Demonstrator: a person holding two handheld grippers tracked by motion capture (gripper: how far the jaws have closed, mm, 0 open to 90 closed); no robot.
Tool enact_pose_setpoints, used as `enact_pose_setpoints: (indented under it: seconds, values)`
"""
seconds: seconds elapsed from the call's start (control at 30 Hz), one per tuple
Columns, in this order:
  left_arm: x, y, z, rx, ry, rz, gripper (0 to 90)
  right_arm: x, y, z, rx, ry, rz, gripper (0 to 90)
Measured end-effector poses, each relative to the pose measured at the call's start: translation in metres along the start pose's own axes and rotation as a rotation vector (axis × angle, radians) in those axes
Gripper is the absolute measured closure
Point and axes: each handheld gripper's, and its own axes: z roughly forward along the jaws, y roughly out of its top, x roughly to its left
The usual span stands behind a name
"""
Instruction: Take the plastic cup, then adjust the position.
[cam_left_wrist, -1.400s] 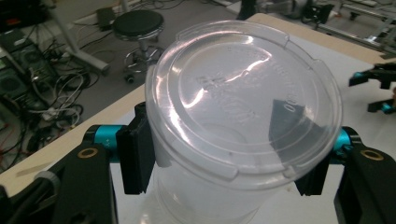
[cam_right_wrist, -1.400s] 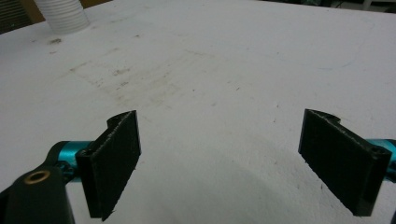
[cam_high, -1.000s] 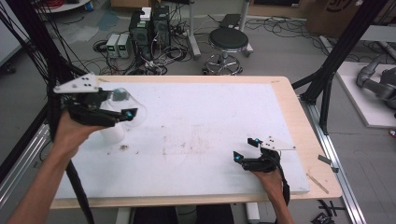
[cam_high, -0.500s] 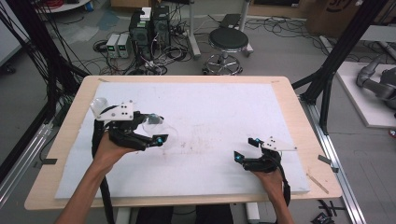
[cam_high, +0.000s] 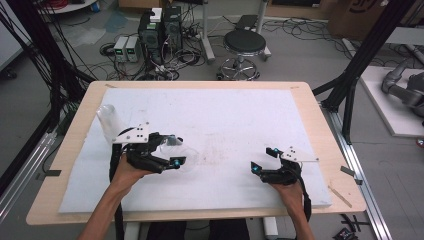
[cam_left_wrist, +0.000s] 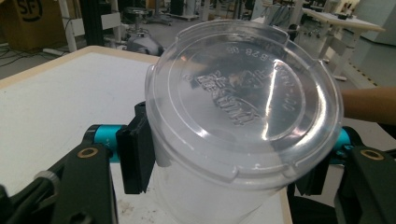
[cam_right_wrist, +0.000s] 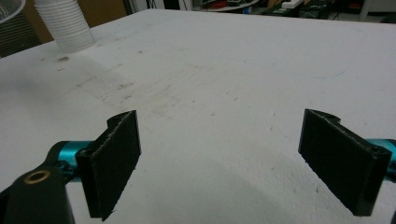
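While the left gripper (cam_high: 172, 152) pinches the clear plastic cup (cam_left_wrist: 233, 126) by its side wall, one black pad (cam_left_wrist: 136, 154) pressing each flank and the cup's flat base facing the gripper's own camera, the job in hand looks to be setting that cup down on the white table top (cam_high: 225, 115). The cup lies tipped on its side just ahead of the left hand (cam_high: 127, 172), close above the surface as far as the high view lets me judge. To do it well, I would roll the wrist until the cup stands square, lower it until its bottom meets the board flat, and only then let the jaws part; such thin plastic buckles under a hard squeeze and springs away on a sudden release. Behind the left gripper, near the table's far left edge, stands a stack of cups (cam_high: 107, 120), which needs a wide berth. Farther right, the right gripper (cam_high: 265, 160) rests low on the table with its jaws spread wide and nothing between them, well apart from the cup.
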Motion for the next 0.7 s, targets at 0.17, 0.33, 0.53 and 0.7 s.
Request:
enact_pose_setpoints:
  seconds: [0.17, 0.33, 0.53, 0.7]
  values:
    - [0.0045, -0.0048, 0.0017, 0.013, 0.001, 0.002, 34.7, -0.0001, 0.0003, 0.0009, 0.010, 0.005, 0.000, 12.7]
    - [0.0052, -0.0046, 0.0024, 0.003, 0.006, 0.001, 34.8, -0.0002, 0.0004, 0.0009, 0.008, 0.012, -0.001, 12.7]
    - [0.0057, -0.0048, 0.0018, 0.005, 0.006, -0.009, 34.8, -0.0033, 0.0008, 0.0005, 0.008, 0.035, 0.024, 12.7]
    - [0.0062, -0.0050, 0.0008, 0.009, 0.011, -0.007, 34.9, -0.0045, 0.0019, -0.0009, 0.001, 0.061, 0.017, 12.7]
